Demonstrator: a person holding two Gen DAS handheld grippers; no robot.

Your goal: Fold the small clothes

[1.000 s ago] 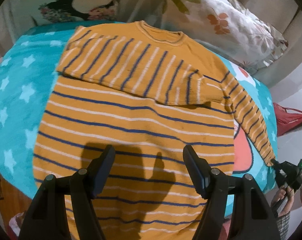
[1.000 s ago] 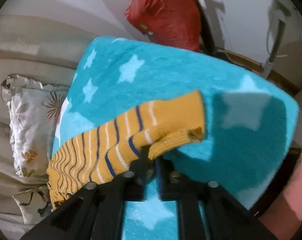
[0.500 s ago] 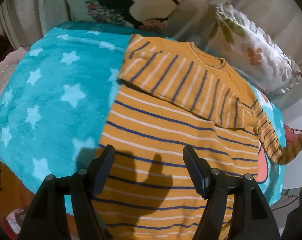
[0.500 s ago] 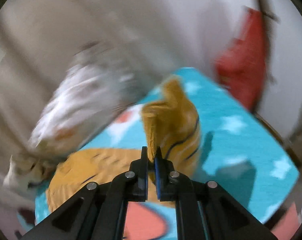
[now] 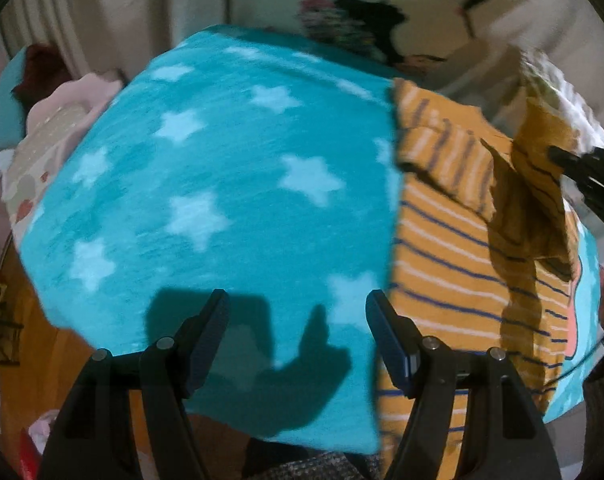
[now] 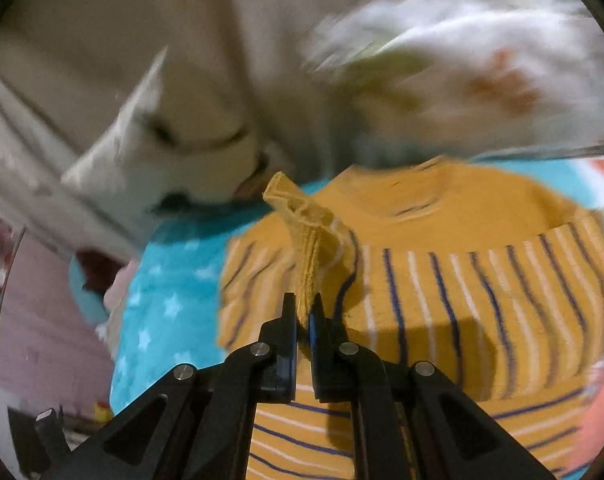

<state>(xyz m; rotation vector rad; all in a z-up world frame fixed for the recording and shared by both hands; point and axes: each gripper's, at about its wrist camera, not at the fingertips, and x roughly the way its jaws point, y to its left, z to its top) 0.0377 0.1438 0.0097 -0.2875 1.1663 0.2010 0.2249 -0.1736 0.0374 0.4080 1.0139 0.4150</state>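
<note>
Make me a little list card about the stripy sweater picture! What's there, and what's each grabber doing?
clothing: orange striped sweater, lying flat
underneath: teal star blanket
right gripper: shut on the sleeve cuff, holding it up over the sweater's body
other sleeve: folded across the chest
left gripper: open, empty, above the blanket beside the sweater
behind: flowery pillows, blurry
fold: not finished

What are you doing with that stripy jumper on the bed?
A person is folding the orange striped sweater, which lies on the turquoise star blanket. The right gripper is shut on the cuff of one sleeve and holds it up over the sweater's chest. The other sleeve already lies folded across the front. The left gripper is open and empty, above the blanket beside the sweater.
</note>
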